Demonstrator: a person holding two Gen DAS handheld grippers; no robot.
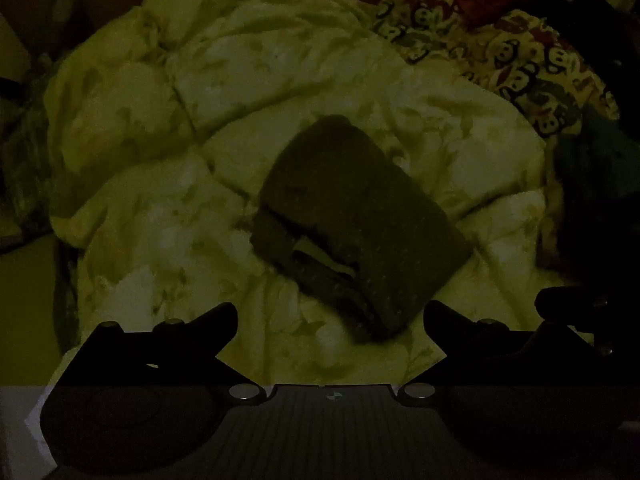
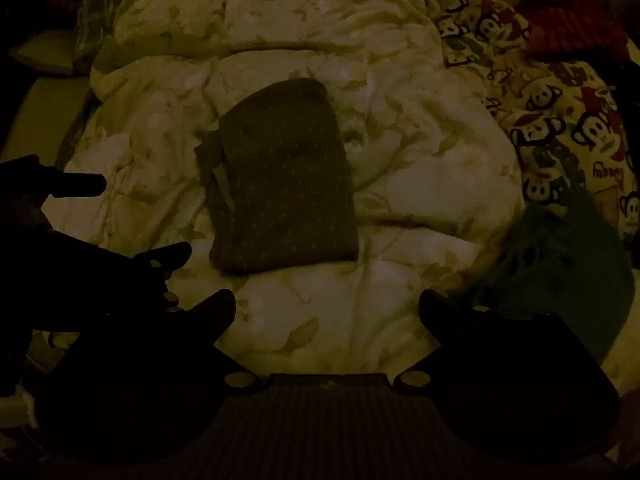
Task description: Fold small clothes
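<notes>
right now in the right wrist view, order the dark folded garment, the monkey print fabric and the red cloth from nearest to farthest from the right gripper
From the right gripper:
1. Dark folded garment, just ahead at centre, on the quilt.
2. Monkey print fabric, ahead to the right.
3. Red cloth, far top right.

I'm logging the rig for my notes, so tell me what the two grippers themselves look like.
Both look alike: the left gripper and right gripper have black, angular fingers tapering to blunt tips, small pale round screw heads, and a dark ribbed base plate between two rounded housings. No cables or sleeves are discernible in this dim light.
</notes>
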